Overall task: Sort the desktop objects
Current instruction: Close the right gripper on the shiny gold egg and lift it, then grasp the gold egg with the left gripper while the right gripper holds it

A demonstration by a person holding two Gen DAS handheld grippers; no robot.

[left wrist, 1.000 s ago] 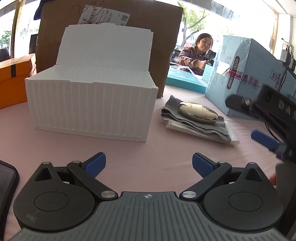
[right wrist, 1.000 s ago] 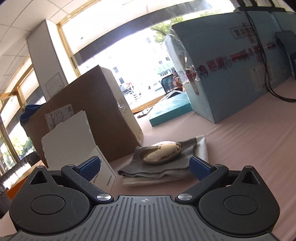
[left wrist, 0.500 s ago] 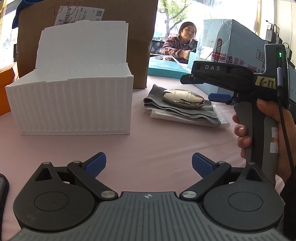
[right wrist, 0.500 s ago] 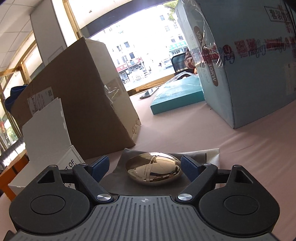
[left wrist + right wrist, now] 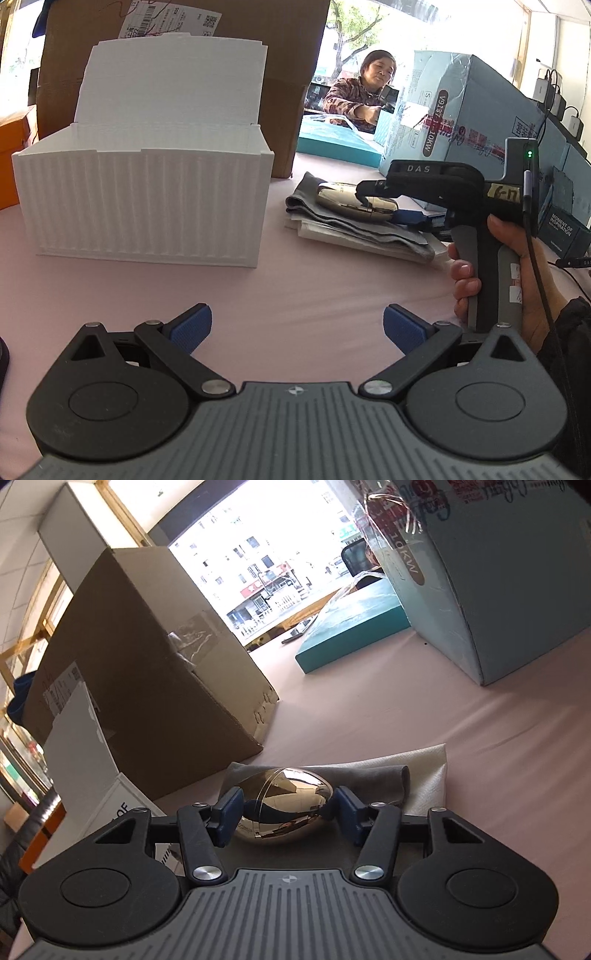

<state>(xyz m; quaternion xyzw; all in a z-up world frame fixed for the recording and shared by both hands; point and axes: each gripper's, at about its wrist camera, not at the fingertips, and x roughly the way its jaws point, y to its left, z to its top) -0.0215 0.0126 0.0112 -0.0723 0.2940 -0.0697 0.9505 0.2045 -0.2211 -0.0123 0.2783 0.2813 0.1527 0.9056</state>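
Observation:
A shiny gold oval case (image 5: 286, 805) lies on a folded grey cloth (image 5: 384, 779) over white paper on the pink tabletop. My right gripper (image 5: 286, 814) is shut on the case, a blue pad pressed to each side. In the left wrist view a hand (image 5: 517, 273) holds the right gripper (image 5: 376, 206) over the gold case (image 5: 343, 201) and the grey cloth (image 5: 332, 225). My left gripper (image 5: 295, 326) stands open over bare tabletop with nothing between its fingers. An open white ribbed box (image 5: 144, 199) with its lid raised sits ahead on the left.
A big brown cardboard box (image 5: 288, 110) stands behind the white box. A light blue carton (image 5: 472, 110) and a flat teal box (image 5: 332, 144) are at the back right, a small dark box (image 5: 561, 229) and cables at far right. An orange box (image 5: 11, 147) is at the left. A person (image 5: 354, 99) sits beyond the table.
The right gripper has come down onto the gold case and its fingers have closed from wide apart onto the case's sides. The left gripper stays open.

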